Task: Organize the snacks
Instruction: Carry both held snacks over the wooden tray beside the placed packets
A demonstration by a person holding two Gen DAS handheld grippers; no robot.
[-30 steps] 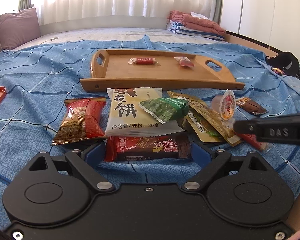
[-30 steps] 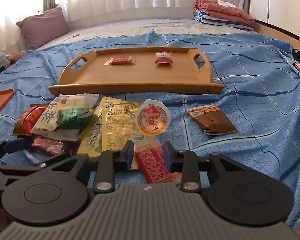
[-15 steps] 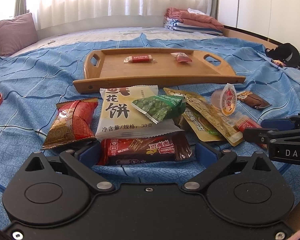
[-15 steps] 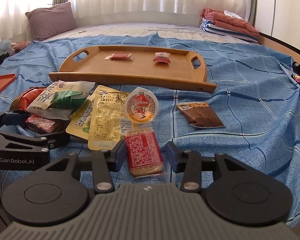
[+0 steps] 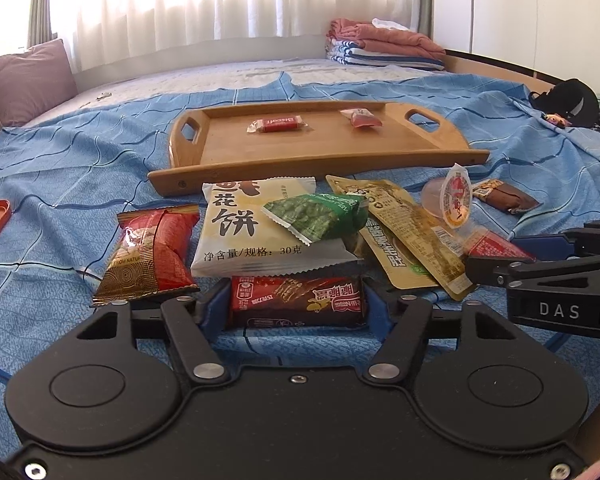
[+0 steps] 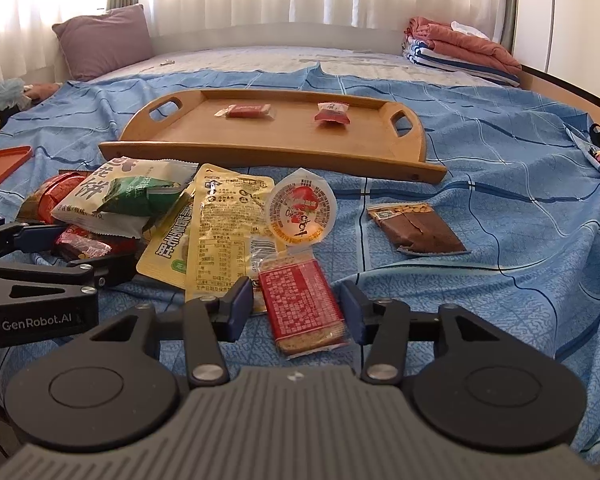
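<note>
**A:** Left wrist view first. My left gripper [image 5: 296, 306] is closing on the dark red wafer bar [image 5: 296, 300], which lies crosswise between the jaws on the blue bedspread [image 5: 60, 168]. Pads look to be at the wrapper ends; I can't tell if they're pressing yet.

**B:** How do you expect it to handle?

**A:** Light, I'd guess. Crinkly film, likely slippery, and a wafer inside would crack under a hard squeeze. I'd rather bite the body than the crimped end seals, which would just fold. The white pouch [image 5: 256, 232] overlaps its far edge, so it may drag on lift.

**B:** Right wrist view?

**A:** Right gripper [image 6: 296, 312] has its fingers apart, straddling the red biscuit pack [image 6: 302, 306]. There's a gap on both sides, nothing clamped. The pack runs lengthwise along the fingers, so the long edges are the natural hold. It looks flat, stiff and brittle; clear film, so a gentle close.

**B:** Destination?

**A:** Wooden tray [image 6: 424, 148] just beyond the pile, with two small sweets on it. The jelly cup [image 6: 302, 210] leans just past the biscuit pack's far end; I'd lift the pack straight up so it doesn't tip.
</note>
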